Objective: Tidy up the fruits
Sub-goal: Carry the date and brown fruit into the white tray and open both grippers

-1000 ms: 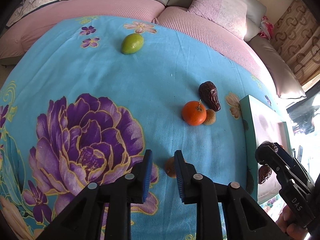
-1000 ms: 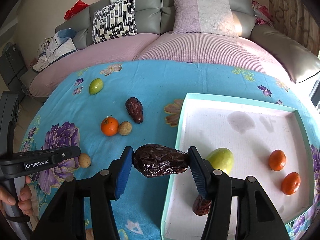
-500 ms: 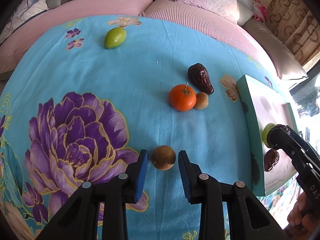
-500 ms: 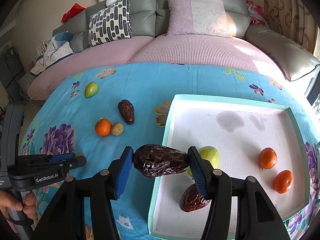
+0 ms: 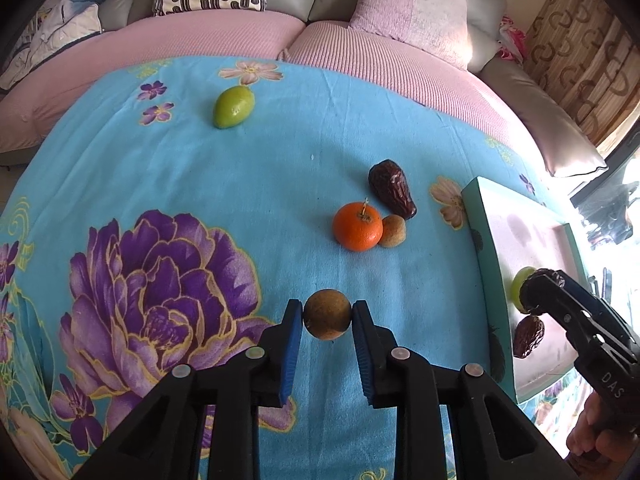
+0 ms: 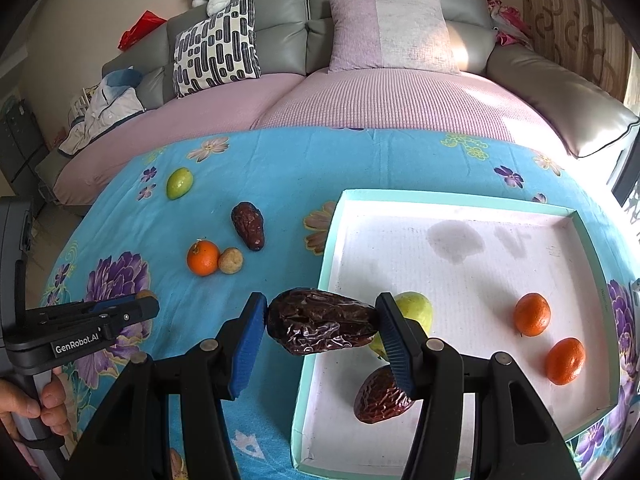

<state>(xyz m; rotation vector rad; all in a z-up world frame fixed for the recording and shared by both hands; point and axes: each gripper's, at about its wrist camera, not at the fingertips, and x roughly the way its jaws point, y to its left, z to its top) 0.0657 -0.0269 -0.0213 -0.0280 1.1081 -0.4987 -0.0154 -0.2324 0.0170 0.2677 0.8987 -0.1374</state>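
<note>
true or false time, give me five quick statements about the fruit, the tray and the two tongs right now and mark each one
1. The right tongs grip a wrinkled dark date. True.
2. The tray holds no fruit. False: two oranges, a green fruit and a second date lie in it.
3. The left tongs have a round brown fruit between their pads. True.
4. The orange on the cloth sits alone, away from everything. False: a small brown fruit touches it and a dark date lies just behind.
5. A green fruit on the cloth lies on the far side, near the sofa. True.
</note>
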